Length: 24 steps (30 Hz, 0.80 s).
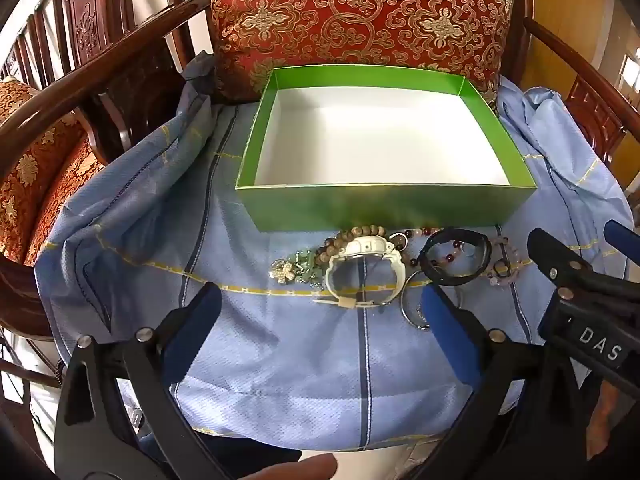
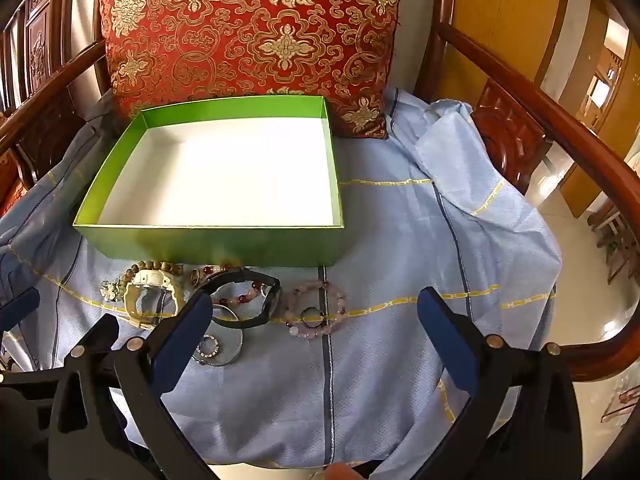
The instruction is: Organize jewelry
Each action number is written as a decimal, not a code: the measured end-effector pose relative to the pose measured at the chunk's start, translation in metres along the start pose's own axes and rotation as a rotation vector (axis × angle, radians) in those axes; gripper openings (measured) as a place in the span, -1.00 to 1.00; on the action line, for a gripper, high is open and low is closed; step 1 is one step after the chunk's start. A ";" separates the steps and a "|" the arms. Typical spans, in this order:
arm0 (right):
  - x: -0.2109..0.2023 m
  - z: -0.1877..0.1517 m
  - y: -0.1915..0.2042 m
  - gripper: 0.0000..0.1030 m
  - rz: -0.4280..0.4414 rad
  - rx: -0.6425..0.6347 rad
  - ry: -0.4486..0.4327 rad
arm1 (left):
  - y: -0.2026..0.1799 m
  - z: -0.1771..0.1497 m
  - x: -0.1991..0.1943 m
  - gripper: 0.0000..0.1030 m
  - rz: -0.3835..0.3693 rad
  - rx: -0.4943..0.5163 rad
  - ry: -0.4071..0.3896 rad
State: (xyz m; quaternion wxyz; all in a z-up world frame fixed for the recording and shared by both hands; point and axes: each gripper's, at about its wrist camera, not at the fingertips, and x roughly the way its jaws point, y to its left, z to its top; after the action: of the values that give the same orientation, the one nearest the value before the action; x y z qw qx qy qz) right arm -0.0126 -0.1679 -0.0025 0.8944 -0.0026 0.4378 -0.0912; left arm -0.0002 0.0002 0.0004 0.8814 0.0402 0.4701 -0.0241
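An empty green box (image 1: pixel 384 206) with a white inside stands on a blue cloth on a chair seat; it also shows in the right wrist view (image 2: pixel 212 246). Jewelry lies in a row in front of it: a white watch (image 1: pixel 362 270) (image 2: pixel 150 298), wooden beads (image 1: pixel 352 237), a green charm (image 1: pixel 298 268), a black bracelet (image 1: pixel 458 256) (image 2: pixel 244 300), a pink bead bracelet (image 2: pixel 316 308) and a silver ring (image 2: pixel 218 344). My left gripper (image 1: pixel 320 304) is open, just short of the watch. My right gripper (image 2: pixel 314 310) is open over the pink bracelet.
A red and gold cushion (image 1: pixel 360 20) leans behind the box. Wooden armrests (image 2: pixel 552 120) curve round both sides of the seat. The blue cloth (image 2: pixel 400 380) hangs over the front edge. The right gripper's body (image 1: pixel 588 292) sits at the right of the left wrist view.
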 end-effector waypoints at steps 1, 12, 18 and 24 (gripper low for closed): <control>0.000 0.000 0.000 0.94 0.001 0.004 -0.001 | 0.000 0.000 0.000 0.92 0.000 0.000 0.001; -0.002 -0.002 0.005 0.94 0.021 0.008 0.000 | 0.008 0.001 -0.002 0.92 -0.002 0.012 0.006; -0.002 -0.003 0.006 0.94 0.022 0.007 0.001 | 0.000 0.000 -0.002 0.92 0.012 0.014 0.008; -0.001 -0.003 0.006 0.94 0.023 0.011 0.004 | 0.000 0.001 0.001 0.92 0.012 0.015 0.012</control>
State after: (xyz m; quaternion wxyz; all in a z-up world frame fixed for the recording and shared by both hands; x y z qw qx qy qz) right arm -0.0146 -0.1614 -0.0036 0.8946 0.0077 0.4389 -0.0832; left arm 0.0012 0.0002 0.0005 0.8783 0.0496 0.4751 -0.0221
